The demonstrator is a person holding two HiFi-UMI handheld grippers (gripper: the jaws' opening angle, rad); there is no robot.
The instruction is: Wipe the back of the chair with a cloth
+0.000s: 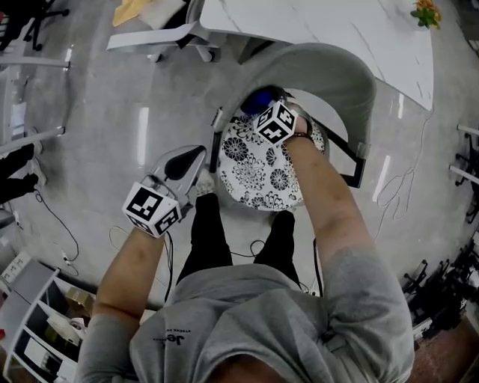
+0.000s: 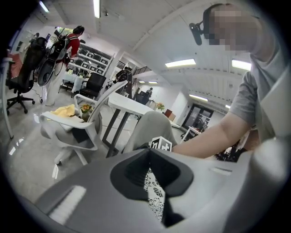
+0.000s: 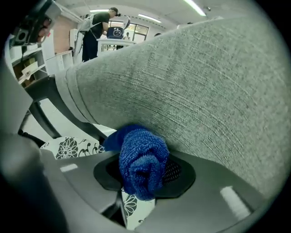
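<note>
The chair has a curved grey fabric back (image 1: 352, 82) and a black-and-white floral seat cushion (image 1: 262, 176). My right gripper (image 1: 263, 106) reaches over the cushion and is shut on a bunched blue cloth (image 1: 258, 99). In the right gripper view the blue cloth (image 3: 142, 164) fills the jaws and lies close against the inner face of the grey back (image 3: 191, 91). My left gripper (image 1: 198, 155) hangs to the left of the seat, jaws together and nothing in them. In its own view the left gripper (image 2: 148, 154) points toward the chair, with the cushion (image 2: 154, 195) showing below.
A white table (image 1: 322, 30) stands right behind the chair back, a small plant (image 1: 425, 11) at its corner. A white chair (image 1: 161, 34) holding something yellow is at upper left. Cables (image 1: 52, 217) cross the floor; shelves (image 1: 34, 322) stand at lower left. My legs (image 1: 206, 232) stand before the seat.
</note>
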